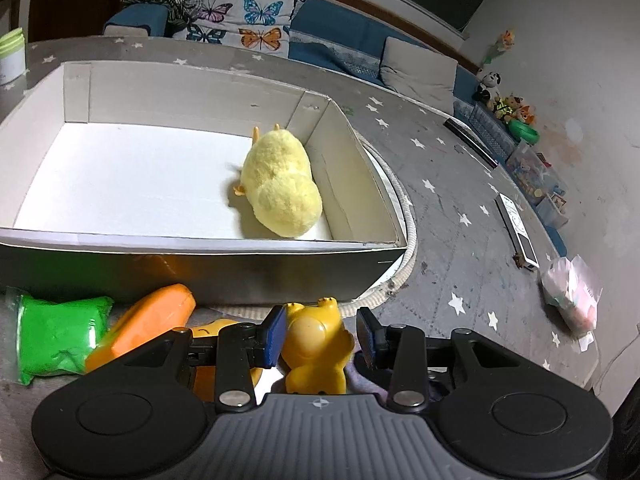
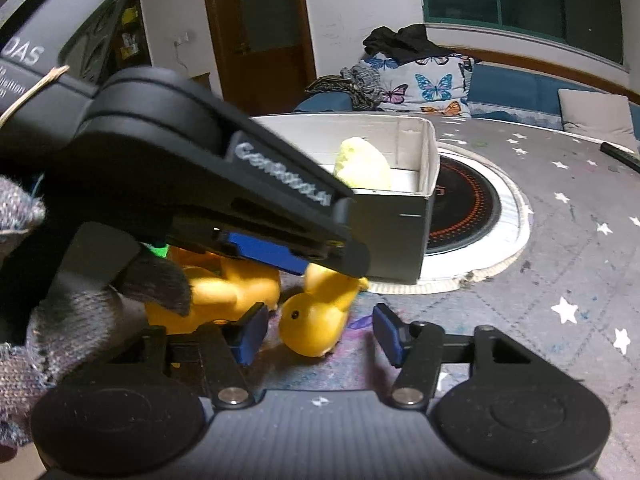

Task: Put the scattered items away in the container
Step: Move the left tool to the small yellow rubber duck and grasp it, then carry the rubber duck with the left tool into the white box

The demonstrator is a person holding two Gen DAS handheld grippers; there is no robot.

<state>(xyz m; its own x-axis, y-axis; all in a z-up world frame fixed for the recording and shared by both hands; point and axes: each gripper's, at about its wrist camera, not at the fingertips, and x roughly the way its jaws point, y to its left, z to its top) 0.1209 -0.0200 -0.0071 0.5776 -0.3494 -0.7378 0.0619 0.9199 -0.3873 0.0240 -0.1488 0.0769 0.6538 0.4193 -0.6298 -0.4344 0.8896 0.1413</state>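
We see a small yellow plastic duck (image 1: 316,344) lying on the grey star-patterned mat (image 1: 452,200), just in front of the near wall of the open cardboard box (image 1: 200,272). It sits between the blue pads of the left gripper (image 1: 322,334), whose jaws stand wide: the left pad looks to be touching the duck's side, while a gap shows at the right pad. From the right wrist view the same duck (image 2: 316,320) lies on its side with the left gripper (image 2: 320,248) reaching down over it from above, and we cannot tell from that angle how tightly it is held. The right gripper (image 2: 320,332) hovers low just near of the duck, jaws wide apart and empty, with the toy ahead between its pads.

Left of the duck lie a second yellow toy (image 2: 224,292), an orange plastic piece (image 1: 148,328) and a green packet (image 1: 56,336), all close together on the mat against the box's near wall. Inside the box, a fluffy yellow plush chick (image 1: 280,184) rests on the white floor towards the right end.

A gloved hand (image 2: 48,320) shows at the left edge of the right wrist view. Beyond the box we see a round black-and-white disc (image 2: 472,204) on the mat, and far back a butterfly-print cushion (image 1: 248,12).
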